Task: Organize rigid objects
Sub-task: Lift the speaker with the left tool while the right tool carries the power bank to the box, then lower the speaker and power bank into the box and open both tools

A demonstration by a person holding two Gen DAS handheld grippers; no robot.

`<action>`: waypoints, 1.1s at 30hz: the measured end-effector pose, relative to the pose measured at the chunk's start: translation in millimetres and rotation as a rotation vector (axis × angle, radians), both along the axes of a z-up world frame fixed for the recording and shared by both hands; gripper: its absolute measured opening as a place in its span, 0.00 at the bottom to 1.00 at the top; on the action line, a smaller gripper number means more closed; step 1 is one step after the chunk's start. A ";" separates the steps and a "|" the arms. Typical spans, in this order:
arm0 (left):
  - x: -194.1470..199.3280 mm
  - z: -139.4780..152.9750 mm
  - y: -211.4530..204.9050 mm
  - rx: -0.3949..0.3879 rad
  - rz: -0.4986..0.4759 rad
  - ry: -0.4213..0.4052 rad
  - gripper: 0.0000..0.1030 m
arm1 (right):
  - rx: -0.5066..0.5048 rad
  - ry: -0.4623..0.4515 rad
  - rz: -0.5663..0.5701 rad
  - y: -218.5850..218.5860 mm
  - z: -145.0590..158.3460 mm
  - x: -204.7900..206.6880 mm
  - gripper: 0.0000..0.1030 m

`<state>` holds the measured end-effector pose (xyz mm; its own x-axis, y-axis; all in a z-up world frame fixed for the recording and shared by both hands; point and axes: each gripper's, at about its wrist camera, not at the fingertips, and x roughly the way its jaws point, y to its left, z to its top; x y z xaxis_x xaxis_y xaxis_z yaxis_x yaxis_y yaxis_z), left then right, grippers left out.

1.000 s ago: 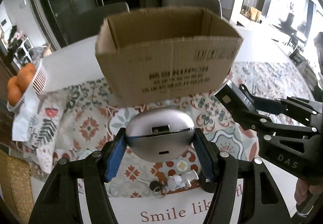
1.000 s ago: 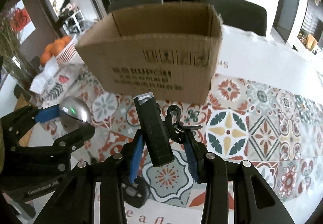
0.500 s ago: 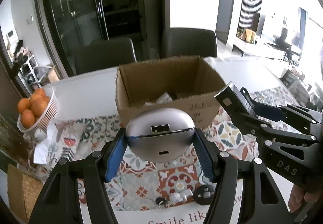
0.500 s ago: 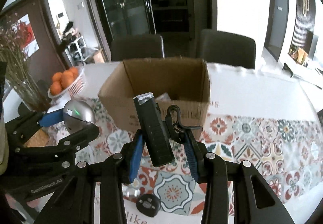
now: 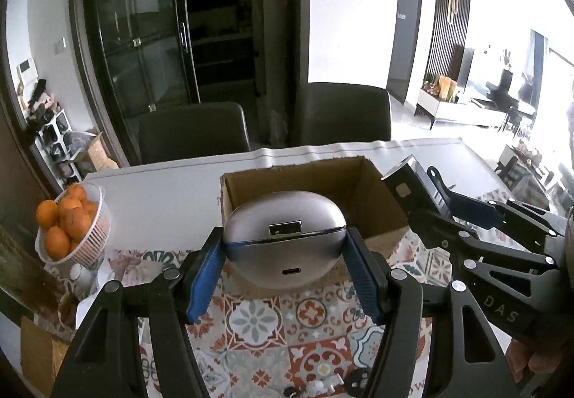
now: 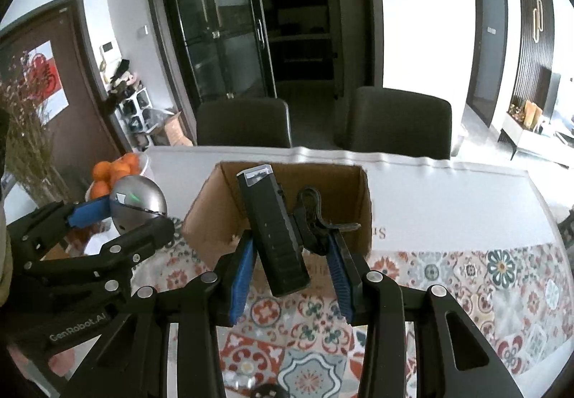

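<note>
With our left tool (image 5: 283,251) clamping the silver case (image 5: 285,247) and our right tool (image 6: 288,254) gripping the black device (image 6: 276,236), the cardboard box (image 5: 387,204) sits at twelve o'clock. We should carry both over its rim before letting go, one at a time.

The rounded silver-grey case (image 5: 285,236) has a smooth satin, metallic-looking shell with a glossy dark seam; the blue ribbed pads (image 5: 204,276) gripping it look like matt rubber or plastic; the black gripper frames (image 5: 118,344) are matt plastic with shiny metal screw heads; the black oblong device (image 6: 276,236) is matt textured plastic with a carabiner-like clip; the open brown cardboard box (image 5: 380,197) is rough, dull paperboard; the patterned tablecloth (image 5: 272,326) has a faint sheen; the white slatted basket (image 5: 91,240) looks plastic.
</note>
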<state>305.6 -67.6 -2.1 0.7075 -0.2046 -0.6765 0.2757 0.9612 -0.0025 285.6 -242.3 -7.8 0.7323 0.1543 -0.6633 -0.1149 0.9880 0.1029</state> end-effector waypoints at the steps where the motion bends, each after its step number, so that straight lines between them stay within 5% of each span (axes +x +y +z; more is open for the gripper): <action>1: 3.5 1.4 0.0 -0.004 -0.001 0.002 0.63 | 0.005 -0.001 -0.003 -1.1 1.6 4.3 0.39; 18: 72.9 -1.5 -15.3 0.044 -0.022 0.068 0.63 | -0.021 0.069 -0.006 -5.1 -1.9 68.8 0.39; 33: 128.9 -35.2 -18.6 0.033 -0.038 0.240 0.63 | -0.030 0.227 0.011 -12.4 -36.0 121.0 0.40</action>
